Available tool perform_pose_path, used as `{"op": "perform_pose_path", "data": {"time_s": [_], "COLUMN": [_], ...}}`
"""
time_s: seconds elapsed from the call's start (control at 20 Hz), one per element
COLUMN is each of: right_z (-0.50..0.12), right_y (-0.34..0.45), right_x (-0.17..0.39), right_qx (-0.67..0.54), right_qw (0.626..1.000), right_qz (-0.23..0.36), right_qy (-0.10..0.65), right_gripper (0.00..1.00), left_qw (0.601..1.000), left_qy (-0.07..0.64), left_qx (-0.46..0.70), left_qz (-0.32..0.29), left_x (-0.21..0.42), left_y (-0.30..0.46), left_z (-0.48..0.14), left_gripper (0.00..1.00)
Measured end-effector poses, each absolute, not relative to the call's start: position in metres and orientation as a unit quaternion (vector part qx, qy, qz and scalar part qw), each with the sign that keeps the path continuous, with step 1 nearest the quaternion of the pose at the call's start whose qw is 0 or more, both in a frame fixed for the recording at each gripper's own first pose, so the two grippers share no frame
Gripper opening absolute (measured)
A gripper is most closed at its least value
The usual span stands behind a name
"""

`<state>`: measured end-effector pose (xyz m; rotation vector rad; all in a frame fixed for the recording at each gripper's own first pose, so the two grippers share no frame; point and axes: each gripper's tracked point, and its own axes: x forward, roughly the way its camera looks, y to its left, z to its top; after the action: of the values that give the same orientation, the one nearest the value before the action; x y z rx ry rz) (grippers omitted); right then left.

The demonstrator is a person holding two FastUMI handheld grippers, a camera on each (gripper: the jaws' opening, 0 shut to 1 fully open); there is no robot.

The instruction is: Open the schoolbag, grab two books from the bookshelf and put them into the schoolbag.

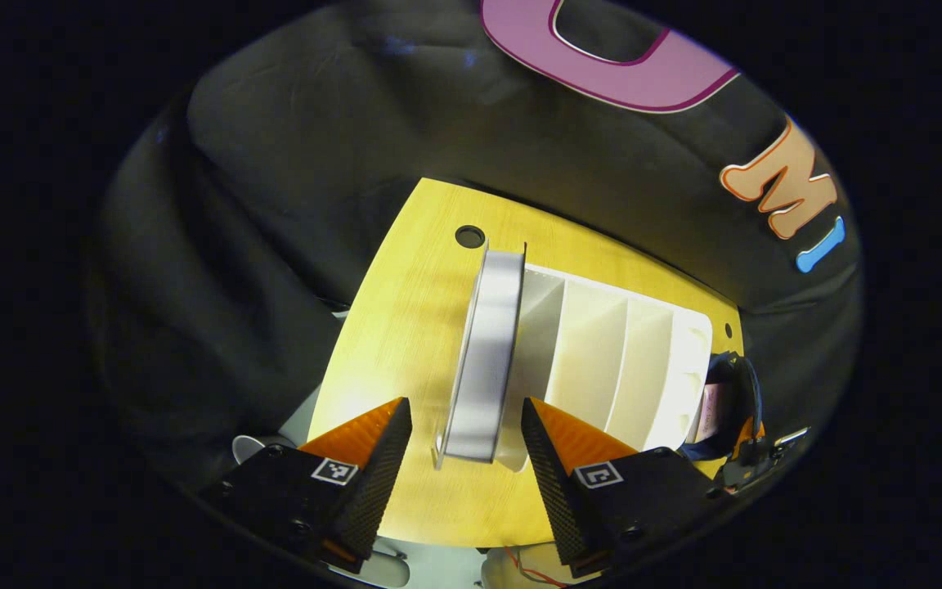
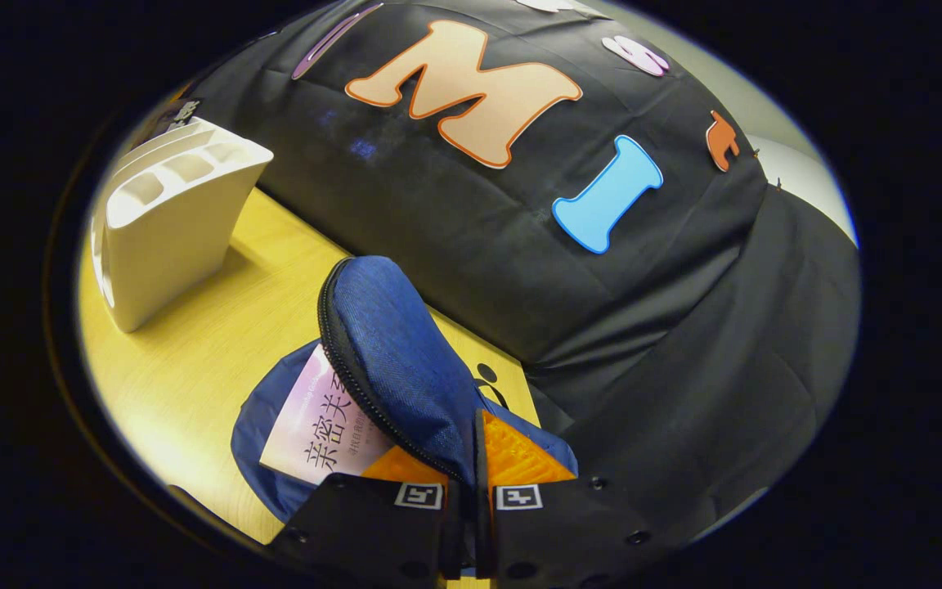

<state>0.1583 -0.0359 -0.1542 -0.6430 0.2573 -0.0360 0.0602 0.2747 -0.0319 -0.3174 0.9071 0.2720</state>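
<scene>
Left gripper (image 1: 466, 433), jaws released, straddles the bookshelf's (image 1: 602, 360) remaining book (image 1: 483, 360): clench squarely mid-spine. Right gripper (image 2: 464, 466) pinches the schoolbag flap (image 2: 393, 352) up.

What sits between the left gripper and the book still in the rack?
Nothing visible. The left gripper is open, its fingers either side of the upright book in the rack's end slot, with bare table beside it.
</scene>
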Motion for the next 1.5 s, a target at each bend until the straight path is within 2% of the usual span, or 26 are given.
{"op": "perform_pose_path", "data": {"time_s": [0.15, 0.25, 0.35, 0.45, 0.95, 1.05, 1.15, 1.2, 1.3, 1.4, 1.5], "right_z": [-0.156, -0.158, -0.159, -0.16, -0.165, -0.165, -0.166, -0.166, -0.167, -0.164, -0.164], "right_y": [-0.032, -0.031, -0.029, -0.029, -0.025, -0.023, -0.023, -0.022, -0.023, -0.024, -0.023], "right_x": [0.161, 0.163, 0.164, 0.163, 0.166, 0.167, 0.167, 0.166, 0.166, 0.167, 0.168], "right_qx": [-0.319, -0.322, -0.323, -0.325, -0.327, -0.328, -0.328, -0.327, -0.325, -0.325, -0.324], "right_qw": [0.938, 0.937, 0.937, 0.936, 0.934, 0.934, 0.934, 0.934, 0.935, 0.935, 0.935], "right_qz": [-0.022, -0.023, -0.024, -0.027, -0.029, -0.029, -0.03, -0.03, -0.031, -0.031, -0.03], "right_qy": [0.13, 0.132, 0.134, 0.134, 0.139, 0.14, 0.141, 0.141, 0.141, 0.141, 0.14], "right_gripper": [0.08, 0.08, 0.1, 0.08, 0.08, 0.11, 0.1, 0.1, 0.08, 0.11, 0.08], "left_qw": [0.868, 0.856, 0.841, 0.834, 0.819, 0.815, 0.808, 0.81, 0.803, 0.801, 0.799], "left_qy": [0.454, 0.474, 0.494, 0.507, 0.546, 0.552, 0.561, 0.56, 0.568, 0.571, 0.574], "left_qx": [-0.16, -0.169, -0.178, -0.177, -0.118, -0.115, -0.11, -0.109, -0.122, -0.119, -0.116], "left_qz": [0.122, 0.119, 0.126, 0.126, 0.129, 0.133, 0.142, 0.139, 0.134, 0.135, 0.137], "left_x": [0.07, 0.073, 0.075, 0.082, 0.097, 0.098, 0.097, 0.1, 0.101, 0.103, 0.103], "left_y": [0.276, 0.272, 0.272, 0.27, 0.274, 0.273, 0.273, 0.27, 0.258, 0.254, 0.251], "left_z": [-0.044, -0.053, -0.062, -0.069, -0.078, -0.077, -0.079, -0.079, -0.08, -0.082, -0.083], "left_gripper": [0.78, 0.71, 0.6, 0.54, 0.53, 0.52, 0.46, 0.4, 0.37, 0.37, 0.37]}}
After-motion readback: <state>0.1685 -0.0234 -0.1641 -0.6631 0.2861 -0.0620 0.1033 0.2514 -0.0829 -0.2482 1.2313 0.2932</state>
